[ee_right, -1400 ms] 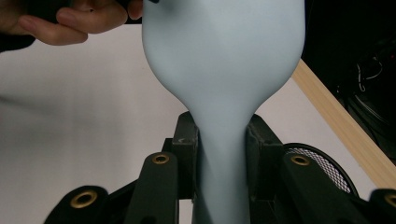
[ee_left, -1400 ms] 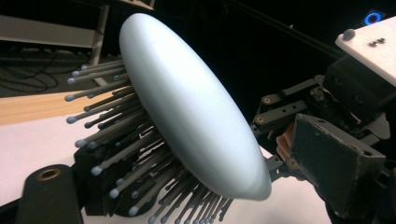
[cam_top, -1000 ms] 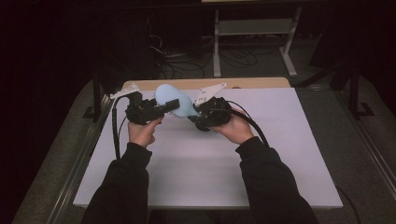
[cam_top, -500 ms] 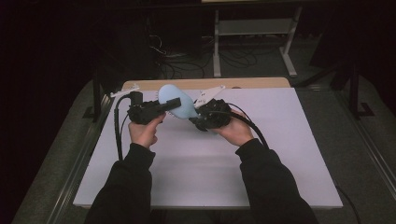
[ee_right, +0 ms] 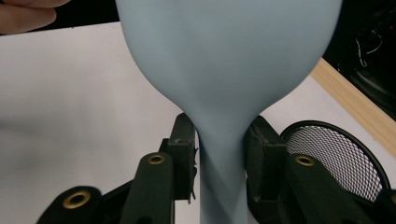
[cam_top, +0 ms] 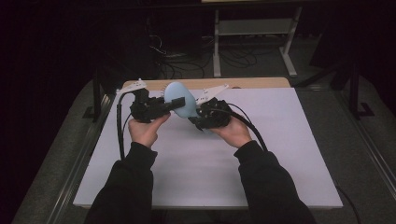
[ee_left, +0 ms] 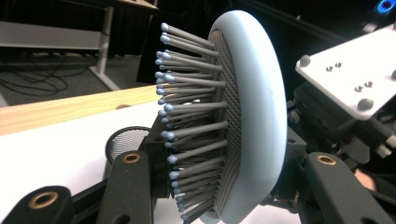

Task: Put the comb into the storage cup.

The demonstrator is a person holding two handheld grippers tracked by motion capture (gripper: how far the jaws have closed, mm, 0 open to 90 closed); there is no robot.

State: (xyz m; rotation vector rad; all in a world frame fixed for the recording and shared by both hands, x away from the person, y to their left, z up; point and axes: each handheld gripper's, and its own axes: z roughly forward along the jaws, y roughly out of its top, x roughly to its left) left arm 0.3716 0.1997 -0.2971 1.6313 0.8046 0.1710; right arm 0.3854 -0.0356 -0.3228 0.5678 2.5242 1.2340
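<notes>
A white table (cam_top: 187, 168) with a wooden far edge stands in a dark room; a metal frame (cam_top: 252, 37) is behind. The left gripper (cam_top: 173, 104), jaws just closing, clamps the hairbrush (cam_top: 180, 102) head; the right gripper (cam_top: 195, 116) clamps its handle above the table. A mesh cup (ee_right: 336, 158) is partly hidden.

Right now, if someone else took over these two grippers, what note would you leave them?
Left gripper: shut on the brush head, bristles against one jaw.
Right gripper: pads on the brush neck; jaws have just been opening.
Brush: held above the table, mesh cup close by.
Done: brush lifted, both grip it.
Left: right probably lets go; left carries on, perhaps to the cup.
</notes>
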